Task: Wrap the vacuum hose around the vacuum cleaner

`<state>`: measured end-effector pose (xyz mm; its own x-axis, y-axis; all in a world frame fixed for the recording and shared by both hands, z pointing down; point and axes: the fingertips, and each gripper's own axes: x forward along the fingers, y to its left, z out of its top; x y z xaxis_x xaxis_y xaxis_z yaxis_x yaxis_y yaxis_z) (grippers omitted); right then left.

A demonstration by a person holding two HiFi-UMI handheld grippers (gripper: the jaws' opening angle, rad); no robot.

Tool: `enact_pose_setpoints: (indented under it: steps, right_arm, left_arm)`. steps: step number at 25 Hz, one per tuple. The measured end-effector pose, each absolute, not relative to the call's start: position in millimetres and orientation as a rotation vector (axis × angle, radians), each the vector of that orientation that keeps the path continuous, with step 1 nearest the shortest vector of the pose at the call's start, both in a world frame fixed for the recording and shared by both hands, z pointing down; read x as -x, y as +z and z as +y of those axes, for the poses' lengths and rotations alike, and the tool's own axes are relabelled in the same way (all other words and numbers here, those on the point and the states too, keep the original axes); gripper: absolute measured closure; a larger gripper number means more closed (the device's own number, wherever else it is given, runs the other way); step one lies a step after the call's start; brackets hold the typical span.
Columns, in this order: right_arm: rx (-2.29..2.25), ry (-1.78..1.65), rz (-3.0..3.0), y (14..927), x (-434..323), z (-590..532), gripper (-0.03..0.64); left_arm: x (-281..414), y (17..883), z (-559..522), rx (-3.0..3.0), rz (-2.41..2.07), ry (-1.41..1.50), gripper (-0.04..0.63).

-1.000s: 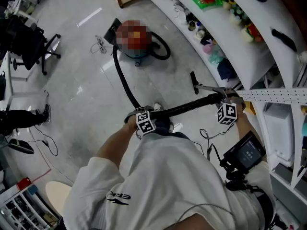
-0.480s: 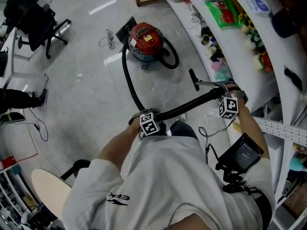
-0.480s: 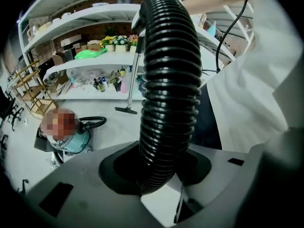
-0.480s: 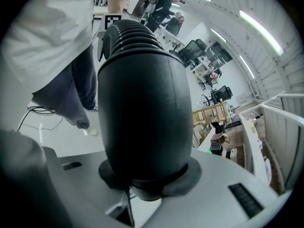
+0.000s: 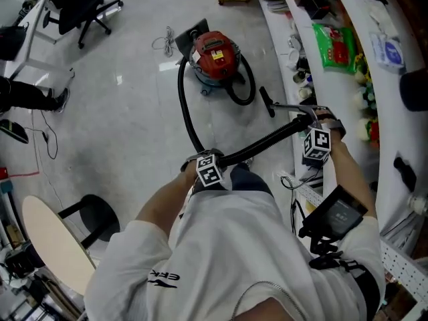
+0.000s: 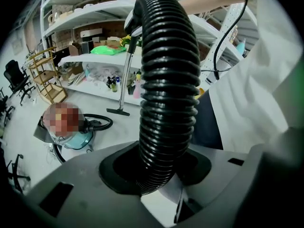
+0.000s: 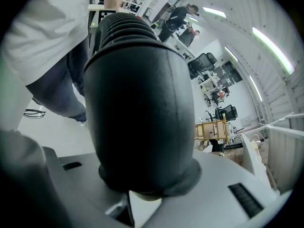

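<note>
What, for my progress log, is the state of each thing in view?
vacuum cleaner: upright, hose attached.
vacuum hose: unwrapped, running from the cleaner up to both grippers.
left gripper: shut on the ribbed hose.
right gripper: shut on the hose's smooth cuff.
floor nozzle: fitted on the metal wand.

I read this as a lab or workshop room: long white shelves (image 5: 391,112) stocked with bottles (image 6: 114,83) and packets (image 5: 338,45), office chairs (image 5: 77,2), loose cables (image 5: 160,44) on a polished grey floor (image 5: 127,126)
</note>
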<state>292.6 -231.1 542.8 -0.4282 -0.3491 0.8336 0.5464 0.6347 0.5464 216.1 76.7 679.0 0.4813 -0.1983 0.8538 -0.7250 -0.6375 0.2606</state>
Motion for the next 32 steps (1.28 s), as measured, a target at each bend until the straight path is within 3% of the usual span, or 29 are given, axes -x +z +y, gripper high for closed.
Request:
enact_pose_setpoints:
  steps: [15,32]
  right_arm:
    - [0.278,-1.172,-1.722,547,-226,-362,0.502]
    - [0.37,-1.309,-1.634,557,-116,-456,0.502]
  left_arm:
    - [-246,683,-36,-1.959,-0.946,0.911,0.416]
    - [-213,708,-141,-1.895,-0.937,0.66,0.416]
